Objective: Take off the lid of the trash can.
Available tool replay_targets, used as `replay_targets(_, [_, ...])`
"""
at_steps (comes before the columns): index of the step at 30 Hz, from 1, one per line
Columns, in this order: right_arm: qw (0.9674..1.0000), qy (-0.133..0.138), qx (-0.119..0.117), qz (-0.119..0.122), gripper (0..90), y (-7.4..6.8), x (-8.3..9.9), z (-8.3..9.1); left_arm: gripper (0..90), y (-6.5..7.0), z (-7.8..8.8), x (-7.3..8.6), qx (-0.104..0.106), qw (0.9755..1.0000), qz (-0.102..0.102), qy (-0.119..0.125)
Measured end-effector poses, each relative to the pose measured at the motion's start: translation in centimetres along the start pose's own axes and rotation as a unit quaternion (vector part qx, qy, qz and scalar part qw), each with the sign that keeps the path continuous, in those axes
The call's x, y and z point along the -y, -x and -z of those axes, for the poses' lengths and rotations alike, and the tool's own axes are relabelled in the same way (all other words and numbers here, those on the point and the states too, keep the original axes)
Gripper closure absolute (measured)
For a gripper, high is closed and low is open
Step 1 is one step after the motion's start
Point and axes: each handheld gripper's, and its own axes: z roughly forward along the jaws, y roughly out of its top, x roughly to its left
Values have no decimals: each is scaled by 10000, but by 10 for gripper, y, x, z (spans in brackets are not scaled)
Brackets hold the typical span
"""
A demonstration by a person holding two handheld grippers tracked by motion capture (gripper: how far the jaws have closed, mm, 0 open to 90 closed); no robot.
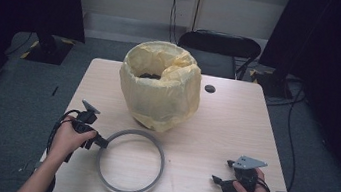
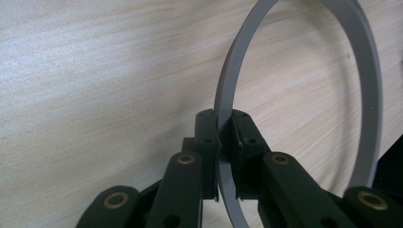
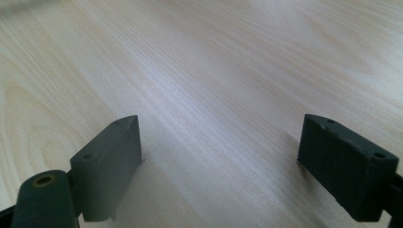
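Note:
A thin grey ring (image 1: 132, 161) lies at the front left of the light wood table (image 1: 235, 120). My left gripper (image 1: 101, 142) is shut on the ring's left rim. In the left gripper view both black pads pinch the grey ring (image 2: 294, 71), and my left gripper (image 2: 224, 137) meets it edge-on close over the table. At the front right, my right gripper (image 1: 222, 171) stands open over bare wood. Its two jaws are wide apart in the right gripper view, with nothing between them (image 3: 221, 161).
A bin wrapped in a yellow bag (image 1: 161, 84) stands at the back middle of the table, with something dark inside. A small black round hole (image 1: 210, 88) sits to its right. A black chair (image 1: 218, 49) stands behind the table, and dark screens flank both sides.

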Motion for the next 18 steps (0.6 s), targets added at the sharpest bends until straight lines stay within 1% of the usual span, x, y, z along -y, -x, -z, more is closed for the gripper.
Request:
replay_targets(2, [10000, 0, -1, -1, 137, 0, 0, 0, 826, -1, -1, 0, -25, 10000, -32, 0])
replay_targets(7, [10000, 0, -2, -2, 137, 0, 0, 0, 825, -4, -4, 0, -83, 10000, 9, 0])
replay_targets(11, [10000, 0, -1, -2, 137, 0, 0, 0, 824, -6, -7, 1, -84, 10000, 35, -6])
replay_targets(15, [10000, 1, -1, -1, 137, 0, 0, 0, 825, -8, -7, 1, -95, 9999, 42, 29])
replay_targets(18, [10000, 1, -1, -1, 137, 0, 0, 0, 825, -8, -8, 1, -141, 9999, 18, 66])
